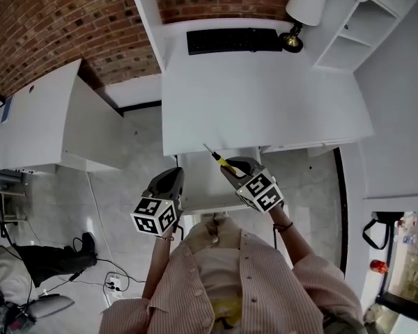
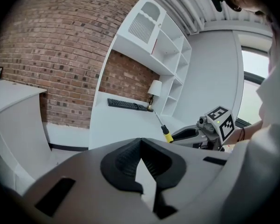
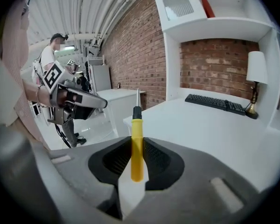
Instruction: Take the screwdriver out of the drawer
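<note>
Black keyboard (image 1: 233,40) beside white lamp (image 1: 306,2) on white desk (image 1: 265,99); brick wall (image 1: 56,19) behind.

Yellow-handled screwdriver (image 1: 217,156), black collar, thin metal shaft, handle clamped in right gripper (image 1: 230,169), tip angled far-left, raised above open white drawer (image 1: 203,186) at desk's near edge

The left gripper (image 2: 141,142) has its jaws together, empty; ahead-right, the right gripper (image 2: 178,135) clamps a yellow-handled screwdriver (image 2: 167,134).
</note>
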Motion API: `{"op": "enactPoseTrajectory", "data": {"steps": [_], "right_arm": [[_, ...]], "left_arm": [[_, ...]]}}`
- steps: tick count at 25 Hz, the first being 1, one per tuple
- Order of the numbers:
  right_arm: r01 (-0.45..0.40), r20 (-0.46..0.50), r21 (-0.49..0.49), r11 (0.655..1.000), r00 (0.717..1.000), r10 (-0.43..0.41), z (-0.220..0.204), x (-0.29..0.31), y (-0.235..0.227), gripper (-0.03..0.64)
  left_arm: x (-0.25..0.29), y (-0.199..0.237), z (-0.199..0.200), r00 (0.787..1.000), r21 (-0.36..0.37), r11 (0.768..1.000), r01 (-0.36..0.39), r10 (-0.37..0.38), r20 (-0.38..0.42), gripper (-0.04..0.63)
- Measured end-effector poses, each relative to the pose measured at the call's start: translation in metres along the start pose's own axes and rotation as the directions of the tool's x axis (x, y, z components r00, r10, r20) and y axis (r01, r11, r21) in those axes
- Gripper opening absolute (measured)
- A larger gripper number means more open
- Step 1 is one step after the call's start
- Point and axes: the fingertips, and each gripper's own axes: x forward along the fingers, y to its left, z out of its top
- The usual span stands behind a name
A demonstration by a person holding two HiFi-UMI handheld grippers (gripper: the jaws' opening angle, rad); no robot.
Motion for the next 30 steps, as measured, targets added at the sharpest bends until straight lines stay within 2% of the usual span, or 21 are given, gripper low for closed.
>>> {"op": "enactPoseTrajectory", "data": {"steps": [5,12,22,30], "right_arm": [[0.06,0.107,0.083,0.995,0.992,-0.069,0.022,-0.017,-0.013,0.081],[0.113,0.238,0.177,0.978,0.959,-0.154,0.049,-0.044,-0.029,0.081],[0.148,0.385,0.276,0.95,0.888,-0.25,0.082,-0.082,-0.053,0.081],[0.184,0.469,0.338,0.923,0.817,-0.334,0.099,-0.116,-0.073,0.082]], "left_arm": [[-0.009,-0.002,0.019,0.998,0.014,1.0,-0.007,0.006,0.057,-0.002],[-0.019,-0.004,0.048,0.992,0.041,0.999,-0.015,0.01,0.128,-0.002],[-0.038,-0.001,0.084,0.971,0.065,0.995,-0.071,0.055,0.232,-0.002],[-0.053,0.003,0.108,0.947,0.078,0.989,-0.122,0.092,0.308,-0.002]]}}
